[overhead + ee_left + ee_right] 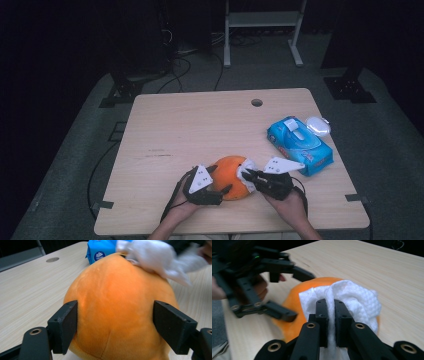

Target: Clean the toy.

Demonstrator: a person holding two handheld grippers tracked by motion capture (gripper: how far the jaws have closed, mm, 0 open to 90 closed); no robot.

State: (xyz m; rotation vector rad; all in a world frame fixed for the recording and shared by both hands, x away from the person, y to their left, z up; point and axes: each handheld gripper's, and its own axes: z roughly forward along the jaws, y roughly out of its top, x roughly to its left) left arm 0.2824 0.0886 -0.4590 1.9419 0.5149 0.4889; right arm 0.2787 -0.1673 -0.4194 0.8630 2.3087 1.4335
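Observation:
An orange plush ball [231, 172] rests on the wooden table [200, 125] near its front edge. My left gripper [221, 180] comes at it from the left, and its two pads [63, 325] press against the ball's [117, 297] sides. My right gripper [331, 315] is shut on a white wipe [357, 300] and holds it against the top right of the ball [294, 297]. In the high view the wipe [247, 167] lies between the right gripper [246, 175] and the ball. The left gripper [302, 295] also appears in the right gripper view, straddling the ball.
A blue pack of wet wipes [299, 144] lies at the table's right with its white lid [318, 126] flipped open. A round cable hole [256, 102] sits near the far edge. The person's hands come in over the front edge.

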